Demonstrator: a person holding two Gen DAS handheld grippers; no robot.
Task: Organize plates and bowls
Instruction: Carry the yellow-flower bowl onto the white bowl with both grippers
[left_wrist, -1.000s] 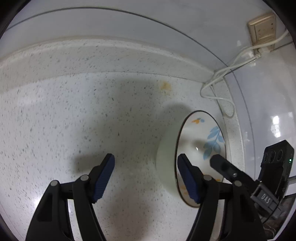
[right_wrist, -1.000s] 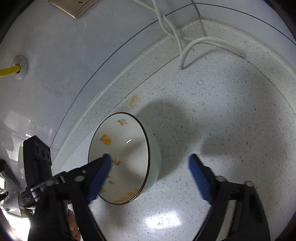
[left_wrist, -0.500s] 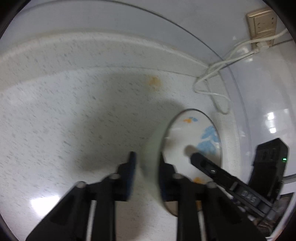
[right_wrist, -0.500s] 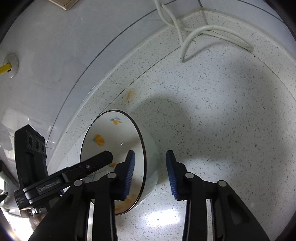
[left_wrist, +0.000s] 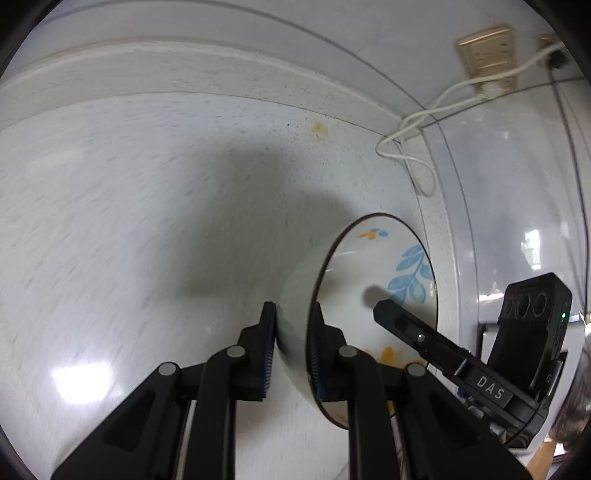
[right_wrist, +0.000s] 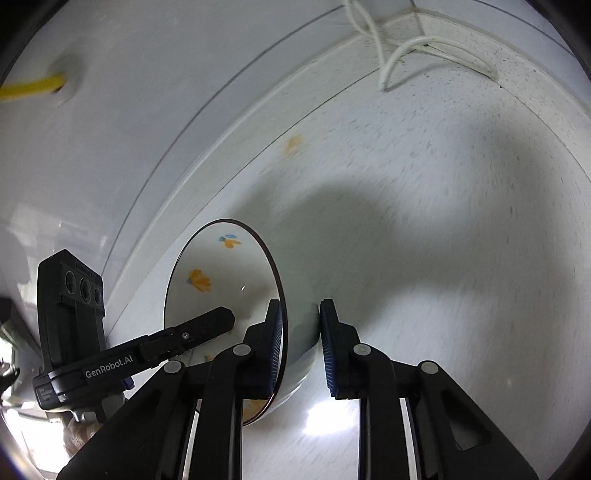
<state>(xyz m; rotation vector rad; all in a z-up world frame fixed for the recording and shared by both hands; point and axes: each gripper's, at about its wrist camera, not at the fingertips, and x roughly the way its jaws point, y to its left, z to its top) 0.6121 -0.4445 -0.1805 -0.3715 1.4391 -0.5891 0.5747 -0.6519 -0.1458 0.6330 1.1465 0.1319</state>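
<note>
A white bowl (left_wrist: 373, 280) with a dark rim, blue leaves and orange flowers inside is gripped by both grippers at opposite sides of its rim, above the speckled countertop. My left gripper (left_wrist: 293, 343) is shut on the bowl's wall, one finger inside, one outside. My right gripper (right_wrist: 299, 336) is shut on the same bowl (right_wrist: 221, 280) at the other side. Each view shows the other gripper's finger reaching into the bowl.
The speckled white countertop (left_wrist: 129, 221) runs into a corner with white walls. A white cable (left_wrist: 413, 144) lies in that corner, plugged into a beige wall socket (left_wrist: 487, 51). A small orange stain (left_wrist: 319, 129) marks the counter. A yellow hose (right_wrist: 26, 88) enters the wall.
Both grippers went from wide open to shut on the bowl's rim. The counter now looks motion-blurred and the bowl sits lower in both views.
</note>
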